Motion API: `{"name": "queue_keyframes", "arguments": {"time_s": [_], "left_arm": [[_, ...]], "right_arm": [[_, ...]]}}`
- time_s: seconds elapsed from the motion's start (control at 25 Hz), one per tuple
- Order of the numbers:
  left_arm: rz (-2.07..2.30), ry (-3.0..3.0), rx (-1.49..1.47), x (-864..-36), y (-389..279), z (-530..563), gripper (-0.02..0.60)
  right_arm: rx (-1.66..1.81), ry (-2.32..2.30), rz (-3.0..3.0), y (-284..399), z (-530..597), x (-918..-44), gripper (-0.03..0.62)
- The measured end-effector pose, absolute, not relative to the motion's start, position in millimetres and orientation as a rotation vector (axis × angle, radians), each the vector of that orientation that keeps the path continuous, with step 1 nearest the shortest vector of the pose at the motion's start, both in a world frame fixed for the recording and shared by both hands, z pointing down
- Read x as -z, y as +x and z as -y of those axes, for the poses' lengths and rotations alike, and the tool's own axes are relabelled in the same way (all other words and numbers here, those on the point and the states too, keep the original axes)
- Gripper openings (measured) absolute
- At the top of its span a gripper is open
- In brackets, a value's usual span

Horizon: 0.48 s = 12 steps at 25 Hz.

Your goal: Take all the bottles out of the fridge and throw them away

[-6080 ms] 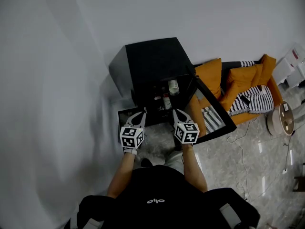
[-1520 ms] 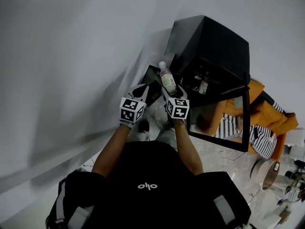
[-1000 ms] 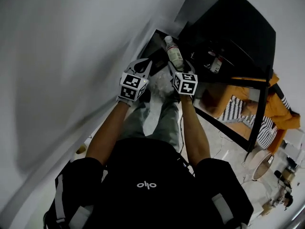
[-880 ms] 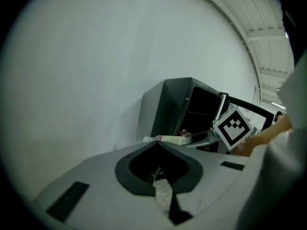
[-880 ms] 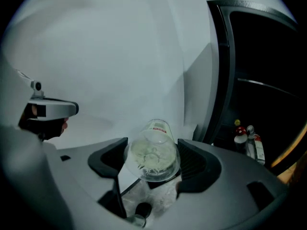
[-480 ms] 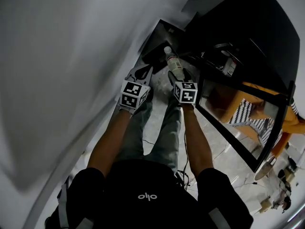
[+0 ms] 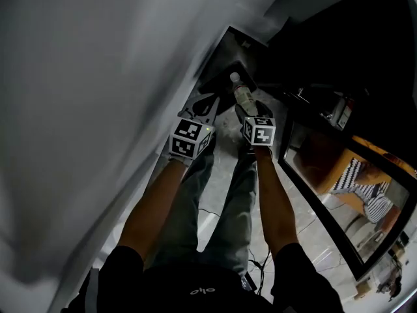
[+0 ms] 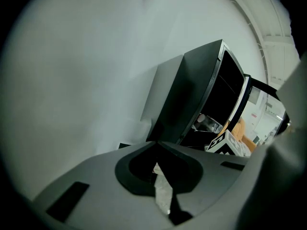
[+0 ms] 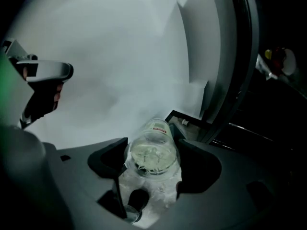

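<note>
A clear plastic bottle (image 7: pixel 242 95) with a white cap points away from me, and my right gripper (image 7: pixel 247 107) is shut on its lower part. In the right gripper view the bottle (image 9: pixel 153 150) fills the space between the two dark jaws. My left gripper (image 7: pixel 208 102) hangs just left of it, shut and holding nothing; its jaw tips (image 8: pixel 156 146) meet. A dark open bin (image 7: pixel 227 62) lies on the floor just beyond both grippers, against the white wall. The black fridge (image 8: pixel 196 95) stands open at the right with another bottle (image 8: pixel 209 124) inside.
The fridge's glass door (image 7: pixel 339 194) swings open at my right and mirrors an orange sofa. The white wall (image 7: pixel 98 77) runs close along my left. My own legs (image 7: pixel 221 194) stand on the pale floor below the grippers. Small items (image 9: pixel 276 60) sit in the dark fridge.
Both grippers have sunk toward the floor and the dark bin, the right one carrying the bottle. The head view has tipped further down, so the fridge sits higher and more to the right.
</note>
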<state>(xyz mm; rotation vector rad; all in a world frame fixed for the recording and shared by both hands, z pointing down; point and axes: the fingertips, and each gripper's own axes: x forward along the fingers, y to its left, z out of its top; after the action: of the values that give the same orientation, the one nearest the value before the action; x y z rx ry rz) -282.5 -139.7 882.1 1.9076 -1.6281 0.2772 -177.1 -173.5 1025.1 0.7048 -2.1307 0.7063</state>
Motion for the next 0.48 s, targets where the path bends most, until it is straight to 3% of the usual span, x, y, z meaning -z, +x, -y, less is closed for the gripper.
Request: {"name": "queue_keyframes", "arguments": {"time_s": [0.28, 0.48], "left_arm": [[1.598, 1.886, -0.275, -966.8, -291.2, 155.1, 0.006], [1.609, 1.868, -0.265, -997.4, -297.1, 160.7, 0.006]], "right_arm": [[-0.743, 0.691, 2.075, -191.4, 191.5, -1127.7, 0.334], [-0.735, 0.669, 2.082, -201.1, 201.9, -1152.7, 0.334]]}}
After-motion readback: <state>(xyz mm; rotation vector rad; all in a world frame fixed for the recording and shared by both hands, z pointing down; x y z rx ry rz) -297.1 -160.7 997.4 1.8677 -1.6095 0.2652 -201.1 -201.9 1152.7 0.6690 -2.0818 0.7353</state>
